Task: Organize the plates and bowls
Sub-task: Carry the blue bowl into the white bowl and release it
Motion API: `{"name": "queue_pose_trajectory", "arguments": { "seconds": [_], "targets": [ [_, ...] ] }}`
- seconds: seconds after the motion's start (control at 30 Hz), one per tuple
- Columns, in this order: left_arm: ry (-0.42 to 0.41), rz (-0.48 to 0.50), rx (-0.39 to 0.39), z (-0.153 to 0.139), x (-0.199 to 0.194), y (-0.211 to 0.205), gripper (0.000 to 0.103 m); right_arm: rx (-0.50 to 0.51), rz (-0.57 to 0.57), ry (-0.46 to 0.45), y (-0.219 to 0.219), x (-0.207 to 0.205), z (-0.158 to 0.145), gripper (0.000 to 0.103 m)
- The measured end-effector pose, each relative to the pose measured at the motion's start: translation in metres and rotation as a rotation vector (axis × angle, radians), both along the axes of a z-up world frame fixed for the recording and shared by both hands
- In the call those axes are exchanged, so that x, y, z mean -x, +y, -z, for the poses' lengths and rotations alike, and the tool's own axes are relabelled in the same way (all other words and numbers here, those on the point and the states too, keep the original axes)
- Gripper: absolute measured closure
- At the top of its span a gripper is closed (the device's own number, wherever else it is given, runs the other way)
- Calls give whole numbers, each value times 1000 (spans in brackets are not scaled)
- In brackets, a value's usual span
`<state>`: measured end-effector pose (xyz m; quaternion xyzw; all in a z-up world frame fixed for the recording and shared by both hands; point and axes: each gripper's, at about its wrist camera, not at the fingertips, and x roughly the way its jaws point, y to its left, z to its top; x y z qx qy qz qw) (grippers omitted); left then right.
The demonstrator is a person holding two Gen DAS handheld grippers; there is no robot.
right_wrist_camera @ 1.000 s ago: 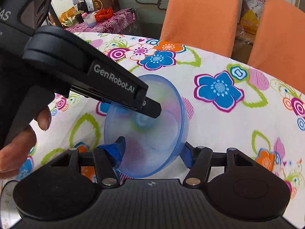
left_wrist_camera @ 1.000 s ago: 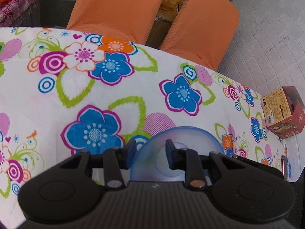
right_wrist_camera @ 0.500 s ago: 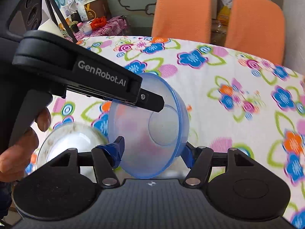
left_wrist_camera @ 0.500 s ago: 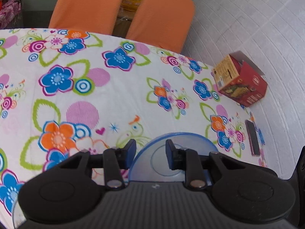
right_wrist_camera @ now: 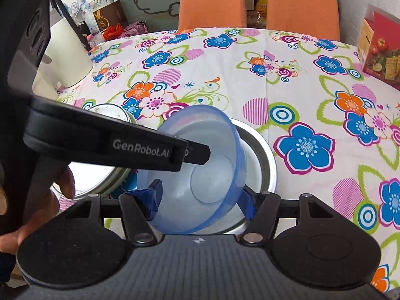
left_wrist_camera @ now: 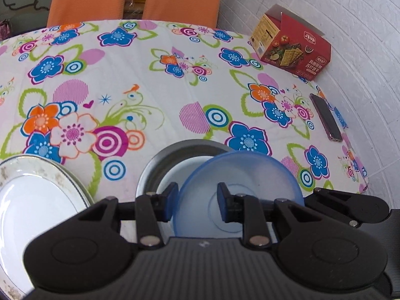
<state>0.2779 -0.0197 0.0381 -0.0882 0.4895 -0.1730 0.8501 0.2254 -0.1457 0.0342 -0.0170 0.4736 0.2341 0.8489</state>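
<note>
The tabletop [left_wrist_camera: 175,80] carried a cloth with bright flowers, and two orange chairs [right_wrist_camera: 257,2] stood behind its far edge. A white jug [right_wrist_camera: 67,57] stood on the far left side in the right wrist view. A red box [left_wrist_camera: 291,47] was near the wall on the right, and a phone [left_wrist_camera: 326,117] lay flat on the cloth a little nearer than the box.

A white plate [left_wrist_camera: 32,200] lay on the left side of the tabletop. Just beside it, to the right, a metal bowl [left_wrist_camera: 155,167] rested on the cloth. A blue bowl [right_wrist_camera: 200,150] was above the metal bowl, tilted on its side, with its opening toward the left.

Your left hand-held gripper [left_wrist_camera: 197,200] held the rim of the blue bowl: one finger [right_wrist_camera: 195,152] was inside the bowl and the other was outside, so it was closed on the wall of the bowl. Your right hand-held gripper [right_wrist_camera: 200,200] sat under the same bowl with its two blue pads [right_wrist_camera: 150,200] spread on both sides of it. The left pad looked pressed to the wall, but the right pad was partly hidden behind the bowl, so I cannot tell if this gripper was really gripping. Your hand [right_wrist_camera: 50,200] was on the handle of the left gripper.
</note>
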Motion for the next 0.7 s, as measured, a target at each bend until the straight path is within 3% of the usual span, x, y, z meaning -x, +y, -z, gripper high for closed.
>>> {"name": "queue_pose_trajectory", "arguments": {
  "seconds": [0.03,0.1,0.13,0.4,0.7],
  "targets": [
    [-14,-6,-16,-1,0,-1,75,1,6,-7,-2,1,0,54],
    [-57,-19,-43,-4,2,-2,59,10,23,-32,-10,4,-2,54],
    [-77,-26,-47,-7,3,-1,57,15,36,-50,-14,4,-4,54],
    [-231,-64,-46,-25,25,10,46,-60,154,-174,-47,15,-4,53],
    [-342,-164,-71,-6,63,16,42,-150,309,-340,-34,61,23,51]
  ]
}}
